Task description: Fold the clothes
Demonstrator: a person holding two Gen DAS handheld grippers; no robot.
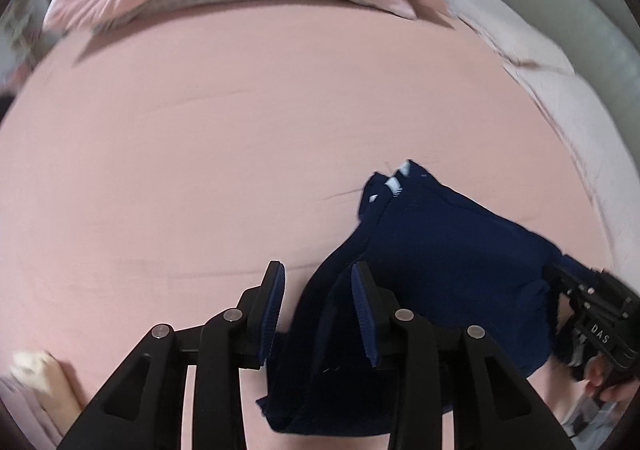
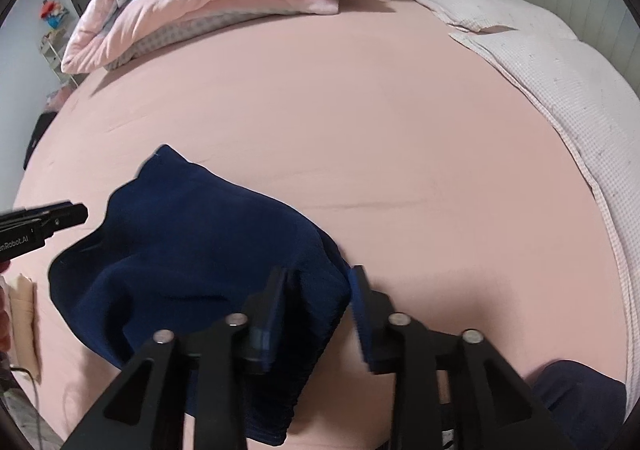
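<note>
Both my jaws stand part open, gripping nothing: right gripper (image 2: 318,302) straddles the crumpled navy knit garment's (image 2: 192,250) ribbed edge, left gripper (image 1: 318,304) just beside it.

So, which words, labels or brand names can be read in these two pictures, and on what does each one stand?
"DAS": white letters on the right gripper, seen from the left wrist.
"enRobot.AI": on the left gripper, seen from the right wrist; its start is cut off by the picture edge.
White tags on the navy garment: too blurred to read.
</note>
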